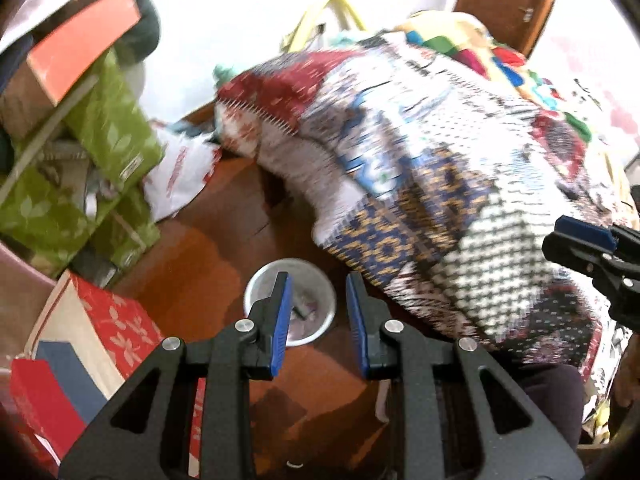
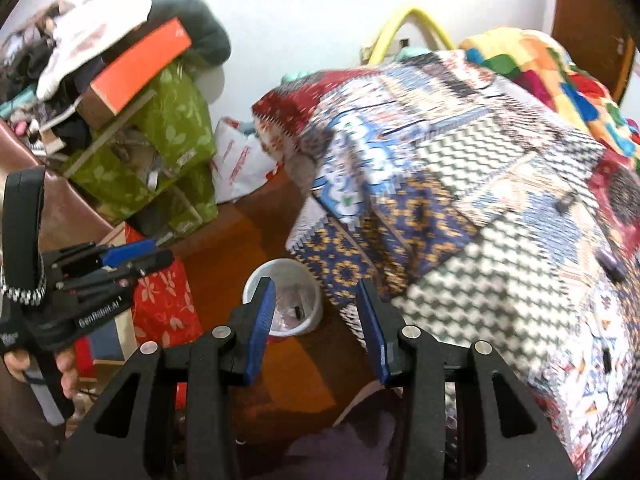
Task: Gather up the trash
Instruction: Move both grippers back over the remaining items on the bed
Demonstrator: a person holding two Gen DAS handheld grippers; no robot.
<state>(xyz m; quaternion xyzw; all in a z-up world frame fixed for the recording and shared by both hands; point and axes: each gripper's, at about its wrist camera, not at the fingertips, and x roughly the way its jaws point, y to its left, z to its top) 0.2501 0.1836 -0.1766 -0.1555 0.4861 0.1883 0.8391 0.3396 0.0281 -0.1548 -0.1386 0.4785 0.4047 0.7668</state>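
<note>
Both hand-held grippers are being held above the small round white plastic bin [image 1: 290, 306] on the brown wooden floor [image 1: 224, 216], the left hand-held gripper [image 1: 318, 320] and the right hand-held gripper [image 2: 320, 326] each with blue pads apart and nothing gripped. Some scraps are already being kept inside the bin, just beside the patchwork-quilted bed [image 2: 460, 200]. No further loose trash is being shown clearly, so what is left cannot be judged.

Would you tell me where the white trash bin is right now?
The white trash bin stands on the wooden floor, low-centre in both wrist views, beside the patchwork blanket's hanging edge.
</note>
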